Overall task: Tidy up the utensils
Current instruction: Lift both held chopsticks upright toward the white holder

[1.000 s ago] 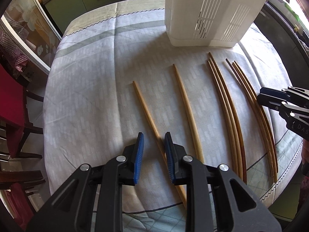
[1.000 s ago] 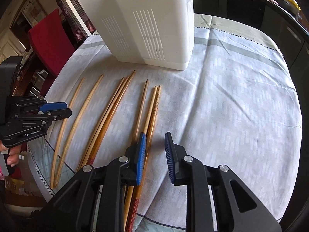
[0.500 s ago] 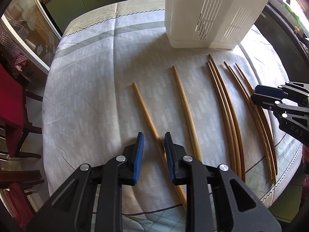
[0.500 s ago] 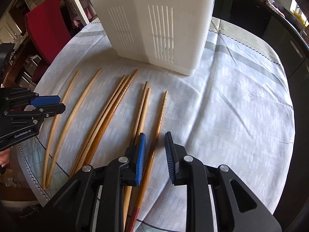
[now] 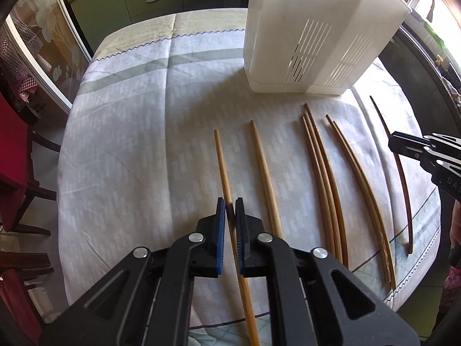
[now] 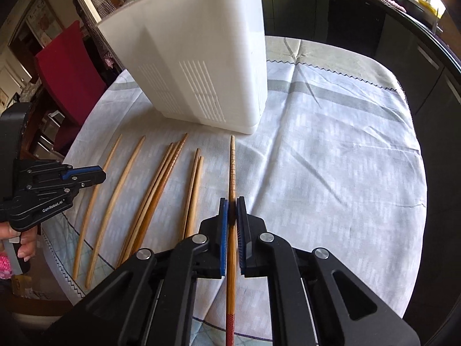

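Wooden chopsticks (image 5: 262, 173) lengthwise toward white caddy (image 5: 314, 37), parallel

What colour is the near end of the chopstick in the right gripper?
Red, on the chopstick below the right gripper; right wrist view.

- Two grippers: the left gripper (image 5: 230, 216) and the right gripper (image 6: 232, 216).
- One pale chopstick (image 5: 223, 167) nipped between the left gripper's pads.
- One red-ended chopstick (image 6: 232, 173) nipped between the right gripper's pads.
- One lone chopstick (image 5: 263, 173) lying just to the right of the left gripper.
- One bundle of three chopsticks (image 5: 324, 173) on the cloth between the two grippers.
- One pair of chopsticks (image 6: 190, 190) just to the left of the right gripper.
- That makes eight chopsticks altogether, six of them lying loose.
- One white slotted utensil holder (image 5: 302, 28) standing ahead of both grippers.
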{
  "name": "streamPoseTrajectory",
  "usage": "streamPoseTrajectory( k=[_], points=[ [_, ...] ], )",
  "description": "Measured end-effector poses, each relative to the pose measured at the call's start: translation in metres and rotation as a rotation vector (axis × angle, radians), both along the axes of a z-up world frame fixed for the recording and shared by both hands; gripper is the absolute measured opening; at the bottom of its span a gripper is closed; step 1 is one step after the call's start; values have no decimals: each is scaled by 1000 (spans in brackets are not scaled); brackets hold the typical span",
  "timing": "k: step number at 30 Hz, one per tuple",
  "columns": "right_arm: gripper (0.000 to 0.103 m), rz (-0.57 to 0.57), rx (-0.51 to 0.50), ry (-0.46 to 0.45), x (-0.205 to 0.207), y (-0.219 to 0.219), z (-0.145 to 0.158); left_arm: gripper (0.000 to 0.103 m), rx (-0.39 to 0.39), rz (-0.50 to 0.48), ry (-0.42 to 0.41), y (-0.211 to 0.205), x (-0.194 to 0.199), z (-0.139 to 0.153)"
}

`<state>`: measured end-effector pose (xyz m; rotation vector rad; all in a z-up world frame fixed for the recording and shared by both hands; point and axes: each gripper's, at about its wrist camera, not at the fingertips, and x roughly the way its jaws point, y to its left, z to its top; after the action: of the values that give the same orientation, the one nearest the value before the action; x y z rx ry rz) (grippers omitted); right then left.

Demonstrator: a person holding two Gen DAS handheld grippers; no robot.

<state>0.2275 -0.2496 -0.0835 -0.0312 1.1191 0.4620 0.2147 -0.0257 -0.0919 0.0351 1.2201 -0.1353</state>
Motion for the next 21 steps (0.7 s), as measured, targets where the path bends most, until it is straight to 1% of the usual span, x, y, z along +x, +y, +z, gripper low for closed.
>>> streamPoseTrajectory(
  k=[4,7,9,13,16,21],
  points=[
    [7,-18,58,-69,-15,-25,32,6,-10,-6,-110,3,-7,36],
    [7,-22,90,-117,-31,-39,56,6,-6,-20,-201,1,-18,65],
    [7,-19,100,-146,-41,-43,70,6,-11,-30,-244,-1,-25,81],
    [7,-7,109,-194,-60,-48,91,6,-31,-46,-288,-5,-36,101],
    [7,5,105,-219,-74,-49,101,6,-36,-52,-303,-3,-42,107],
    [7,16,107,-235,-84,-46,110,5,-40,-58,-322,-6,-56,115]
  ],
)
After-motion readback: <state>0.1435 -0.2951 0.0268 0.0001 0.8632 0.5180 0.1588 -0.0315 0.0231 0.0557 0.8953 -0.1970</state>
